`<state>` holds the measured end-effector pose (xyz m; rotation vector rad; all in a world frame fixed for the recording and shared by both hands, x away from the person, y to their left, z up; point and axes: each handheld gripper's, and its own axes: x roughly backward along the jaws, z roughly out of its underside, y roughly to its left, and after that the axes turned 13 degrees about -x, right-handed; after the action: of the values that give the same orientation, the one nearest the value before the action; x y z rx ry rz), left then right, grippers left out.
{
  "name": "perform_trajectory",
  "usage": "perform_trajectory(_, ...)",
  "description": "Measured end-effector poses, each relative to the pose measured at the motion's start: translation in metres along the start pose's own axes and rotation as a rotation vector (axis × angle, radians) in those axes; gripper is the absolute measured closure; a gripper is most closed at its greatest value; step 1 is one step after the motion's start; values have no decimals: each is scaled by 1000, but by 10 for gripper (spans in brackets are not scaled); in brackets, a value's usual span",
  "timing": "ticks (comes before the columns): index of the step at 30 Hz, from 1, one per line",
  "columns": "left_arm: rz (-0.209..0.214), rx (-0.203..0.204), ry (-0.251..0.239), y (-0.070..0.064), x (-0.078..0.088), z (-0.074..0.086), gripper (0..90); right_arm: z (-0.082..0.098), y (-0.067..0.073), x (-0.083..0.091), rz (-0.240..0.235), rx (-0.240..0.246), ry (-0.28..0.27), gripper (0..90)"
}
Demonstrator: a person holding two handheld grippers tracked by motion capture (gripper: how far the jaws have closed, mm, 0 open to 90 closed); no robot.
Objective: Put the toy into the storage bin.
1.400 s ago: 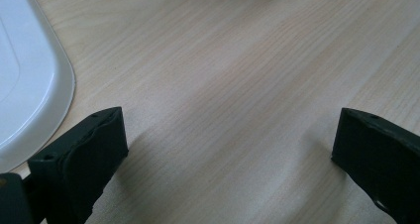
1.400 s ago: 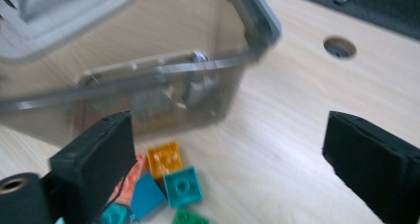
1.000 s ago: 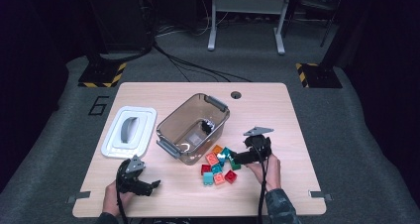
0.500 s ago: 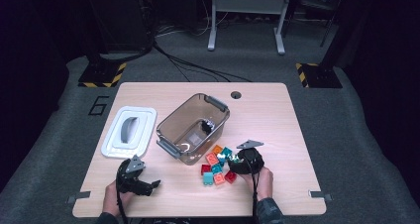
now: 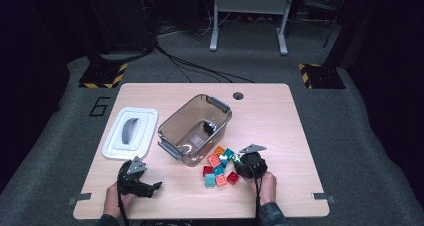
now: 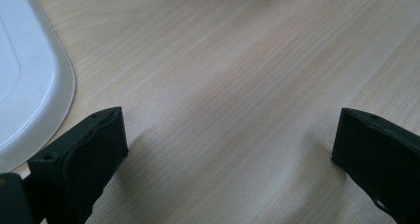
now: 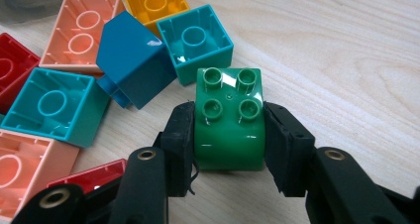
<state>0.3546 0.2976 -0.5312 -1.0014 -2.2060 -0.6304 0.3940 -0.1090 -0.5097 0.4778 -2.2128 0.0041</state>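
The right gripper (image 7: 228,135) is pressed onto a green block (image 7: 229,119), one black pad against each of its side walls, the four studs left bare on top; its jaws have just been closing, and the block sits squarely between them, at the right-hand edge of the pile of blocks (image 5: 218,167) on the table (image 5: 280,116). Just beyond the held block lie a teal block (image 7: 194,41) with its hollow side up and a tilted blue block (image 7: 133,58), near but apart from the pads; orange, salmon and red pieces are scattered further off. The step in hand is judged to be the pick-up, with the grasp made and the lift not yet begun; what is called for next is probably a straight rise clear of the neighbours, then a carry over the rim of the open clear bin (image 5: 196,128), which stands just behind the pile. The left gripper (image 5: 136,178) is held low over bare wood with its jaws spread wide and nothing between them; the white lid (image 5: 130,132) lies beside it, off the bin.
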Motion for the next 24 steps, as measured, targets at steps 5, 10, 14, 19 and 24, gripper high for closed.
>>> perform_trajectory(5, 0, 7, -4, 0, 0, 0, 4, -1, -1, 3, 14, 10, -23, 587)
perform_trajectory(10, -1, 6, -4, 0, 0, 0, 4, -4, -2, 8, 10, 8, -43, 588)
perform_trajectory(14, -1, 6, -4, 0, 0, 0, 4, -9, -4, 14, 6, -2, -54, 589)
perform_trajectory(19, -1, 6, -4, 0, 0, 0, 4, -13, -7, 17, 3, 10, -69, 589)
perform_trajectory(24, 0, 0, 0, 0, 0, 0, 4, -17, -9, 19, -6, -4, -78, 589)
